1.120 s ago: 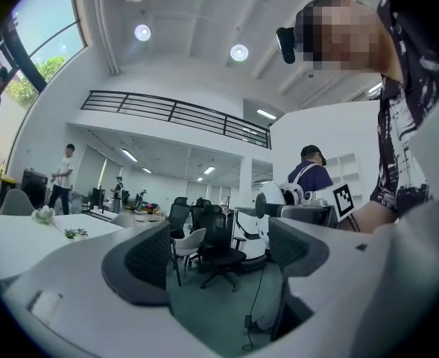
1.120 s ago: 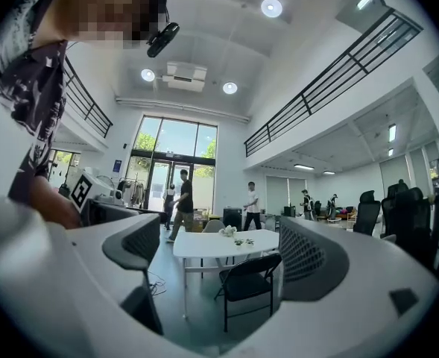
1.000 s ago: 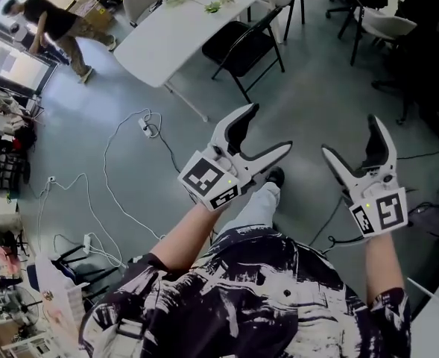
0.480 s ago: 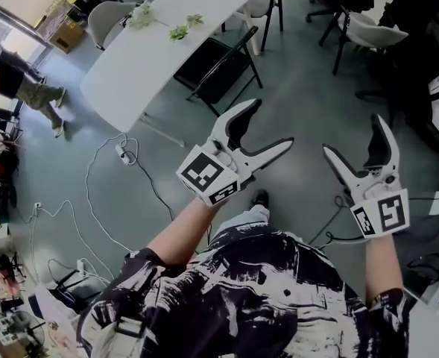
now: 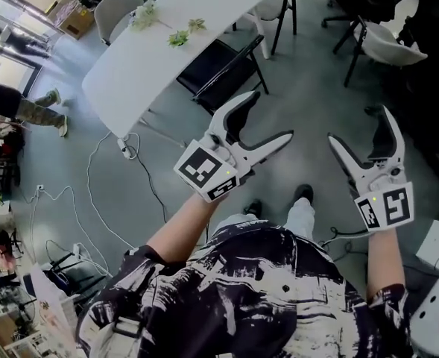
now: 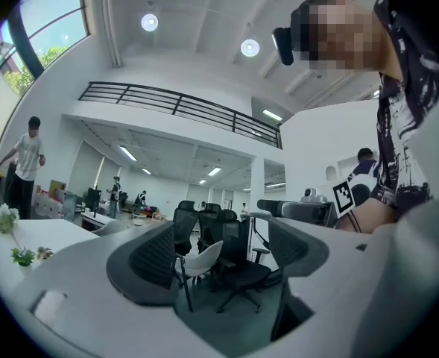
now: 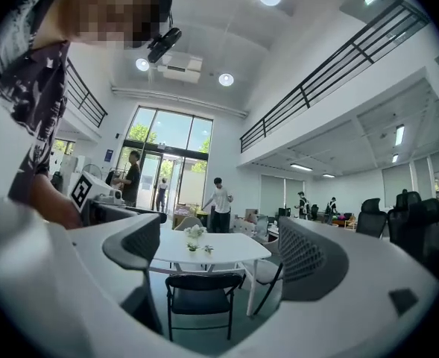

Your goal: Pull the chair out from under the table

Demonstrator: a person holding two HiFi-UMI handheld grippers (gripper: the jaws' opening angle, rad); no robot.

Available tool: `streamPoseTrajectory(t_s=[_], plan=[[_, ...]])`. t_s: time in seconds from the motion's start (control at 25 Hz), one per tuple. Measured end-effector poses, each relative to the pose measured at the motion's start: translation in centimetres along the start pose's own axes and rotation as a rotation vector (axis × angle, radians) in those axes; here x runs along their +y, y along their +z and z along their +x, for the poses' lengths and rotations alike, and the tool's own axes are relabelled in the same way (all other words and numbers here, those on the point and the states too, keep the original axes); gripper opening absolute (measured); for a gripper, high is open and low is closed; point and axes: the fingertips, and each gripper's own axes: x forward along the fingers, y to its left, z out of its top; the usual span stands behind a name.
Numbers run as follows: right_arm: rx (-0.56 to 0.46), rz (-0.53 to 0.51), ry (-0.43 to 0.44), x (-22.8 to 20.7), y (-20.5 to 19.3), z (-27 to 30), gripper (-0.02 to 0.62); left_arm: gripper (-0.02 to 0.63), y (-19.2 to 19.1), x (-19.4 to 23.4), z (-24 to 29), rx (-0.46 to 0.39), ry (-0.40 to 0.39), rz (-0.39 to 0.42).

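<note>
**Both grippers spread and empty; chair tucked at the table**

The black folding chair (image 5: 220,67) stands pushed in at the near long side of the white table (image 5: 130,73), its back toward the person holding the grippers and its seat partly under the tabletop. Neither gripper touches it; both are held in the air in front of the person's chest, well apart from chair and table.

The left gripper (image 5: 271,118) has its jaws wide apart with nothing between them. In the left gripper view it faces away from the table, toward a group of office chairs (image 6: 238,263) across the room.

The right gripper (image 5: 359,125) is also spread and empty. The right gripper view looks straight at the chair, which shows between the two jaws in the distance with the table behind it.

Two small plants (image 5: 178,37) sit on the tabletop near its far end. A white chair (image 5: 115,10) stands at that end, and another (image 5: 275,4) at the table's far long side. White cables (image 5: 111,185) trail over the grey floor (image 5: 301,103) to the left of the table. A bystander (image 5: 14,109) is at the left edge of the head view. The person's shoes (image 5: 302,194) show below the grippers.
</note>
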Motion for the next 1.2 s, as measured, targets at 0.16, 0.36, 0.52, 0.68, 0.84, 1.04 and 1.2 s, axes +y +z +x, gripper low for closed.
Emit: streamPoseTrajectory(t_s=[0.16, 0.36, 0.52, 0.68, 0.84, 1.04, 1.2], plan=[[-0.020, 0.004, 0.094, -5.0, -0.7, 1.6, 0.456, 0.391, -0.3, 0.8, 4.2, -0.004, 0.096, 0.014], [-0.027, 0.002, 0.189, -11.2, -1.0, 2.4, 0.456, 0.391, -0.4, 0.5, 8.9, -0.023, 0.200, 0.014], [-0.026, 0.004, 0.271, -13.3, -1.6, 5.2, 0.456, 0.391, -0.7, 1.4, 9.8, -0.025, 0.283, 0.012], [-0.034, 0.019, 0.374, -12.0, -2.3, 10.1, 0.456, 0.391, -1.2, 4.2, 8.1, -0.021, 0.377, 0.012], [-0.035, -0.004, 0.475, -9.0, -2.9, 16.5, 0.456, 0.391, -1.4, 8.6, 5.8, -0.040, 0.446, 0.018], [0.005, -0.116, 0.581, -5.2, -4.6, 24.4, 0.456, 0.391, -1.3, 15.3, 3.2, -0.053, 0.495, 0.029], [0.044, -0.225, 0.676, -3.2, -6.6, 29.2, 0.456, 0.391, -1.7, 19.6, 1.7, -0.033, 0.538, 0.034]])
